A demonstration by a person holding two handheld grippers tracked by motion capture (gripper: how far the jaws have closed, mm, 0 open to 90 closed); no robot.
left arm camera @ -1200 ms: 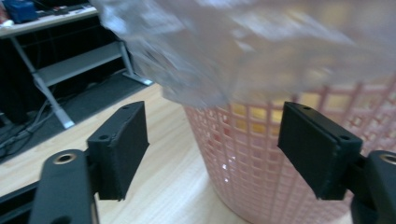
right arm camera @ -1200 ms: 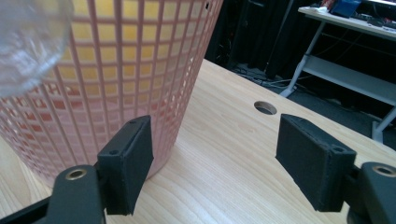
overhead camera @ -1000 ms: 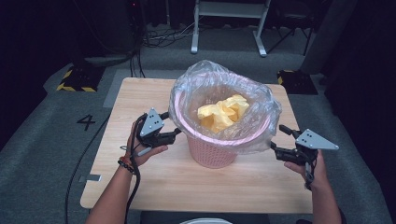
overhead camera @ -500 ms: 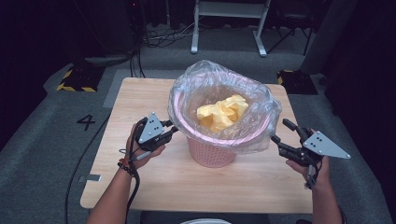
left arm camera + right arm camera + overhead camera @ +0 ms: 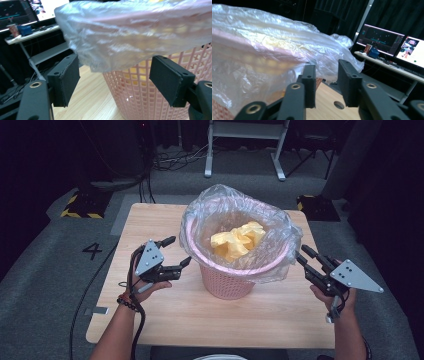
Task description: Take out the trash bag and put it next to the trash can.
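A pink lattice basket (image 5: 227, 282) stands mid-table, lined with a clear plastic bag (image 5: 205, 215) whose edge drapes over the rim. Crumpled yellow paper (image 5: 237, 240) lies inside. My left gripper (image 5: 179, 251) is open at the basket's left side. In the left gripper view its jaws (image 5: 117, 80) stand wide apart, with the bag's hanging edge (image 5: 112, 62) just above the gap and the basket (image 5: 150, 100) behind. My right gripper (image 5: 300, 253) sits at the bag's right edge. Its jaws (image 5: 327, 82) are open a small way, with the bag (image 5: 262, 50) just beyond and nothing between them.
The wooden table (image 5: 150, 225) has bare surface in front of and beside the basket. A white metal frame (image 5: 245, 145) stands on the floor behind it. A desk with monitors (image 5: 387, 42) shows in the right gripper view.
My right gripper has risen and tipped toward the bag's right edge. My left gripper has barely shifted beside the basket.
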